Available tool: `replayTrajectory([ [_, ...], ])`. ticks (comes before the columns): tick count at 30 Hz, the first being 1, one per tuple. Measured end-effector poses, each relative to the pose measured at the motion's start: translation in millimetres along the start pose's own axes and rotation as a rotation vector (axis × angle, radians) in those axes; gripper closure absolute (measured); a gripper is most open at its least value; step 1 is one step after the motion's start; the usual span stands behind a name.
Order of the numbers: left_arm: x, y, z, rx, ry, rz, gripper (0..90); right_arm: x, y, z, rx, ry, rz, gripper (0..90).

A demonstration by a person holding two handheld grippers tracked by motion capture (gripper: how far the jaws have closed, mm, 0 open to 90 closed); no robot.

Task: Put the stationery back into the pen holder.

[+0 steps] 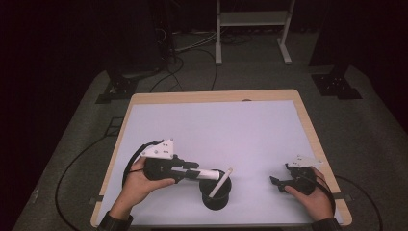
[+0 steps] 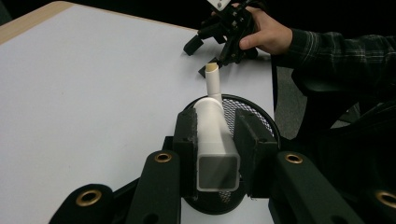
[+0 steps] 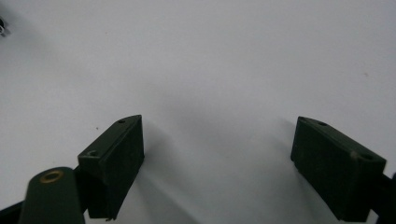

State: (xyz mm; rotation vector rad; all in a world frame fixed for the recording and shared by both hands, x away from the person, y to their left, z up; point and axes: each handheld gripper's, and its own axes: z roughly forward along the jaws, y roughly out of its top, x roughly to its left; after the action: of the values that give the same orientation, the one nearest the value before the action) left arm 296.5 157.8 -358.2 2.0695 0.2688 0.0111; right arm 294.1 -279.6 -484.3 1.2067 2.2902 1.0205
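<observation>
Left gripper (image 1: 192, 169) has its jaws clamped on a white square-ended tube (image 2: 215, 154), pads pressing both flanks, as the left gripper view shows plainly. That tube lies nearly level and reaches out over the black mesh cup (image 1: 216, 196), which stands on the white tabletop (image 1: 231, 130) near the front edge, a little left of centre. Inside the cup there's one thing already: a slim white stick (image 1: 220, 183), leaning against the rim with its upper end poking out towards the right. In the left gripper view that stick's cut, tan-coloured tip (image 2: 212, 68) rises just past the end of the held tube; the two look to be touching or very nearly so, I can't tell which. The cup's mesh wall (image 2: 236, 108) shows behind the jaws. Over on the right, the right gripper (image 1: 281, 180) rests low over the table well apart from the cup, jaws spread wide with nothing but bare tabletop (image 3: 210, 70) between them.
</observation>
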Motion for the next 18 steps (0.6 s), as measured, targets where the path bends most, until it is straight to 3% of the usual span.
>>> replayTrajectory([
  [18,0.0,5.0,10.8,0.024,-0.001,0.01,70.7,0.1,0.0,0.0,0.0,0.0,0.0,16.0],
])
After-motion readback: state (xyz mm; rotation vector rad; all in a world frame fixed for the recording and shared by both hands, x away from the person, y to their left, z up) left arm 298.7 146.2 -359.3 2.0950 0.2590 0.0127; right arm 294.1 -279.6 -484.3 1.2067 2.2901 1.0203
